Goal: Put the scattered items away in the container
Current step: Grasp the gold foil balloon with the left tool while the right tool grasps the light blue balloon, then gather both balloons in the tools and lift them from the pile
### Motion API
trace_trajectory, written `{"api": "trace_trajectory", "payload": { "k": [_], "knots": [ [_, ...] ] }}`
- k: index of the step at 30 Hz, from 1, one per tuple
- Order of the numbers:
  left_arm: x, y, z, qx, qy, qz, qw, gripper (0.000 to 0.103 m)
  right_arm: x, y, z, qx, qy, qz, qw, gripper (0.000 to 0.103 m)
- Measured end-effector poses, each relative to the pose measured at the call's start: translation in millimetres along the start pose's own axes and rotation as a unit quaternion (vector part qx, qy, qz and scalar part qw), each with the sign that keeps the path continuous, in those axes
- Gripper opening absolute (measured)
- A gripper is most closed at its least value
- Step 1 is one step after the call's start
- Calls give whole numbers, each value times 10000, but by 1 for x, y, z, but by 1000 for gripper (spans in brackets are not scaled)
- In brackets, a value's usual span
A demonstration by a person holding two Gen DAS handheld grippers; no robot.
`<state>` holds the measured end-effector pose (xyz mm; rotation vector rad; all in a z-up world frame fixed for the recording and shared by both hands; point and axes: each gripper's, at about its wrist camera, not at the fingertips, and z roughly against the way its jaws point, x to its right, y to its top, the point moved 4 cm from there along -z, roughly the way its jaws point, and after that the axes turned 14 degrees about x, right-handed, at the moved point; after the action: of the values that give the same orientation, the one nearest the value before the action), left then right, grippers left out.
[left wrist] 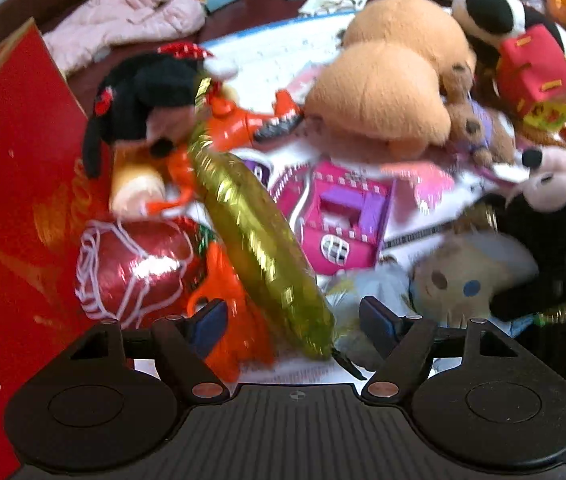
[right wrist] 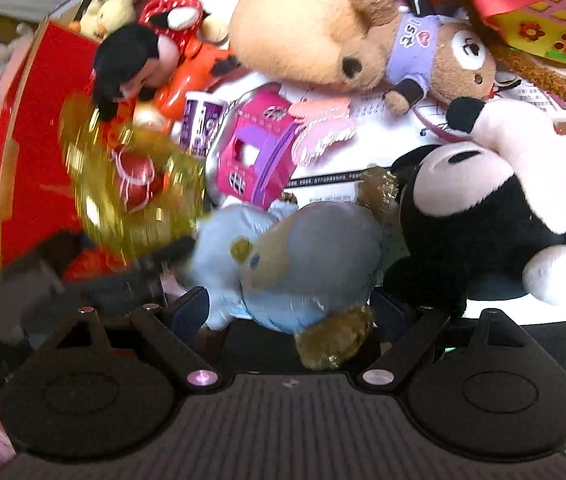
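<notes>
My left gripper (left wrist: 293,320) points down at a big heap of toys, and its two pads are wide apart. A long shiny gold balloon (left wrist: 259,236) runs from about 11 o'clock down to the gap between the pads. I cannot tell if a pad touches it, because the picture is blurry. At 9 o'clock from the balloon sits a round red foil ball (left wrist: 139,268) with white string on it. A tall red box (left wrist: 15,200) stands at the far 9 o'clock side. I think this is the container, but I cannot see into it. At 3 o'clock from the balloon lies a pink toy house (left wrist: 343,216) on white paper. Two tan plush toys (left wrist: 383,96) lie at 1 o'clock. A black mouse doll (left wrist: 555,216) lies at 3 o'clock. Another black mouse doll with a red bow (left wrist: 151,96) is at 11 o'clock, next to the red box.

My right gripper (right wrist: 289,308) also points down with its pads wide apart. A pale blue plush toy (right wrist: 303,256) lies between the pads. It does not look squeezed, and I cannot tell if the pads touch it. From here the pink toy house (right wrist: 255,156) is at 12 o'clock, the red box (right wrist: 31,152) at 9 o'clock, and the black mouse doll (right wrist: 483,208) at 2 o'clock. A small brown bear in a purple shirt (right wrist: 443,56) lies at 1 o'clock. The gold balloon (right wrist: 131,184) is a blur at 10 o'clock.
</notes>
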<state>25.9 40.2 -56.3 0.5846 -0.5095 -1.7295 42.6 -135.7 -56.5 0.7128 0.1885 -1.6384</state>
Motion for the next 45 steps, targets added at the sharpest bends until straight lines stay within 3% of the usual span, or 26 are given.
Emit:
{"api": "trace_trajectory", "payload": {
  "k": [9, 11, 13, 15, 20, 23, 28, 30, 36, 38, 39, 40, 45],
  "knots": [
    [-13, 2, 2, -24, 47, 345, 9994, 84, 3, -2, -7, -134, 16, -236, 9996, 92],
    [-11, -2, -4, -115, 14, 345, 9993, 75, 3, -4, -7, -162, 9, -240, 9996, 92],
    [-11, -7, -8, -254, -109, 415, 9988, 49, 3, -7, -7, -256, -23, -223, 9994, 92],
    [-12, -13, -11, -382, -306, 558, 9972, 46, 2, -12, -10, -388, -26, -207, 9990, 92],
    [-16, -28, -13, -570, -362, 696, 9953, 46, 3, -23, -27, -709, -58, -299, 9970, 93],
    [-17, -34, -14, -632, -417, 694, 9947, 47, -2, -24, -31, -490, -134, -108, 9986, 94],
    [-21, -36, -9, -619, -428, 688, 9948, 48, -18, -4, -20, 134, -81, 442, 9989, 67],
    [-24, -32, -4, -515, -323, 690, 9958, 56, -20, 3, -17, 295, -102, 591, 9978, 62],
    [-27, -21, 7, -254, -242, 711, 9969, 64, -16, 15, -16, 376, -81, 588, 9975, 63],
    [-24, -22, 2, -301, -237, 708, 9968, 44, -16, 13, -16, 375, -39, 553, 9978, 68],
    [-23, -23, -1, -368, -279, 731, 9963, 19, -17, 14, -15, 377, -16, 505, 9980, 70],
    [-21, -24, -4, -433, -381, 792, 9952, 13, -17, 16, -14, 366, 7, 445, 9983, 74],
    [-22, -32, -11, -619, -483, 955, 9923, 10, -18, 13, -7, 254, 92, 375, 9989, 85]
  ]
}}
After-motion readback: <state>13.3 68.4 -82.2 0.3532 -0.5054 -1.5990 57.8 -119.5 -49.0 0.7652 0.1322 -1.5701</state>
